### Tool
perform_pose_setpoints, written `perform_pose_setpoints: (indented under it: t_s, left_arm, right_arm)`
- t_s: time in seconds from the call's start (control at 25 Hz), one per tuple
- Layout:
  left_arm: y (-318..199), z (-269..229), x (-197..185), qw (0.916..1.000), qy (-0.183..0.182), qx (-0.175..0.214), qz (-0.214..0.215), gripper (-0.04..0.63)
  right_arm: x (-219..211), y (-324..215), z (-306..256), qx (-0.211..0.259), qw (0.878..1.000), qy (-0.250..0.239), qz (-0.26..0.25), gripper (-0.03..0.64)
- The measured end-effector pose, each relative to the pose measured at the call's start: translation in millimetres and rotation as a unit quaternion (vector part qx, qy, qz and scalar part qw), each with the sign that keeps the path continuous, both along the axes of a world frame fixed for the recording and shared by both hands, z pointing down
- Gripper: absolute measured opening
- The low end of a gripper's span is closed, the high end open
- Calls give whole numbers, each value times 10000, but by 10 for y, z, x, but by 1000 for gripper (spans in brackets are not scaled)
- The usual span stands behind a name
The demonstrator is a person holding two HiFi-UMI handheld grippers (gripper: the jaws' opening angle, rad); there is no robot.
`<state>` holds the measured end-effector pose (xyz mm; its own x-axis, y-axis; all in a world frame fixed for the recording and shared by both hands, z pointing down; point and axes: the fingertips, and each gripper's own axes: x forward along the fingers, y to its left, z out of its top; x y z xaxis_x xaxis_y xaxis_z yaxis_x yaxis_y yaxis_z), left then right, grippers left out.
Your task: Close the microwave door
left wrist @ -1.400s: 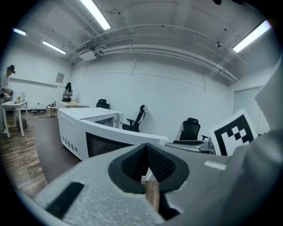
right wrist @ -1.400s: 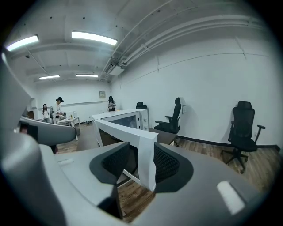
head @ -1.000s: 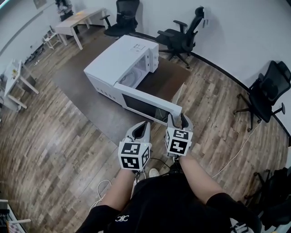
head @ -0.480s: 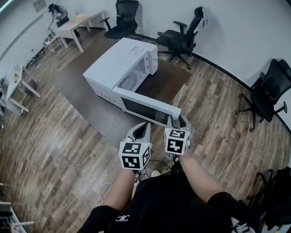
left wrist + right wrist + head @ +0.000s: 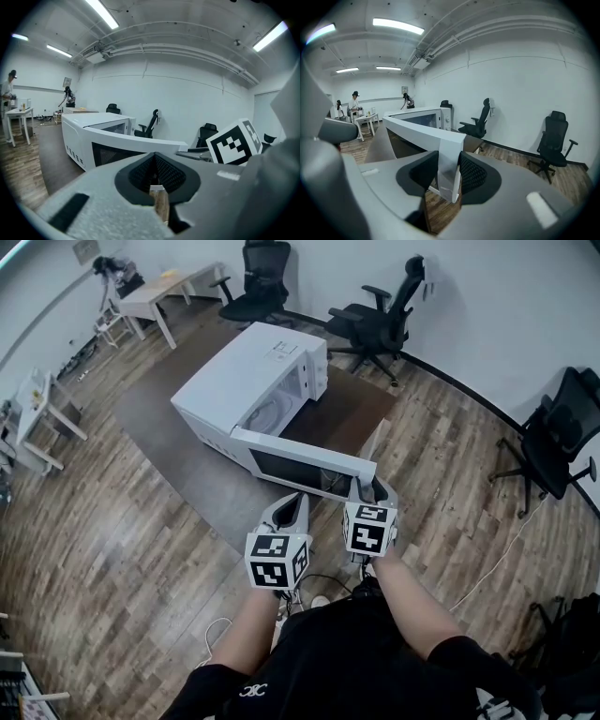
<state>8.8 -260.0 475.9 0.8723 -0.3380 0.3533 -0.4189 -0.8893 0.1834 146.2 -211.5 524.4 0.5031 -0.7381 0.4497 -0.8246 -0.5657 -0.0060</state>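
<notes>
A white microwave [image 5: 246, 371] stands on a brown table [image 5: 347, 413], its door [image 5: 300, 463] swung out toward me. My right gripper [image 5: 370, 488] is at the door's free end. In the right gripper view the door's [image 5: 426, 131] white edge fills the gap between the pads of the right gripper [image 5: 449, 176], whose jaws have just been closing on it. My left gripper [image 5: 298, 498] hovers just left of it, in front of the door's dark window, fingers together and holding nothing. The left gripper view shows the microwave [image 5: 89, 129] and door [image 5: 136, 143] beyond the left gripper [image 5: 157, 187].
Black office chairs stand behind the table [image 5: 380, 320] [image 5: 258, 282] and at the right wall [image 5: 558, 442]. A white desk [image 5: 159, 292] is at the far left, a small white table [image 5: 33, 399] at the left edge. A cable [image 5: 497, 559] runs over the wood floor.
The right gripper's jaws have narrowed onto the door's end. Both grippers have shifted a little, and the door looks slightly turned toward the microwave.
</notes>
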Motion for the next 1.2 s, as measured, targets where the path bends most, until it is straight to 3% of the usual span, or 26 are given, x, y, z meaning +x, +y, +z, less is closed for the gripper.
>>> perform_pose_setpoints:
  t_s: [0.28, 0.76, 1.2]
  left_arm:
    - [-109, 9, 201, 9999, -65, 35, -100, 9]
    - [-341, -44, 524, 9967, -140, 109, -795, 9]
    - [-584, -67, 876, 9888, -218, 200, -1461, 9]
  right_arm:
    - [287, -155, -2, 48, 9997, -10, -226, 149]
    - [900, -608, 10, 115, 9972, -132, -729, 144]
    - [1359, -1192, 2, 276, 9883, -103, -1497, 143]
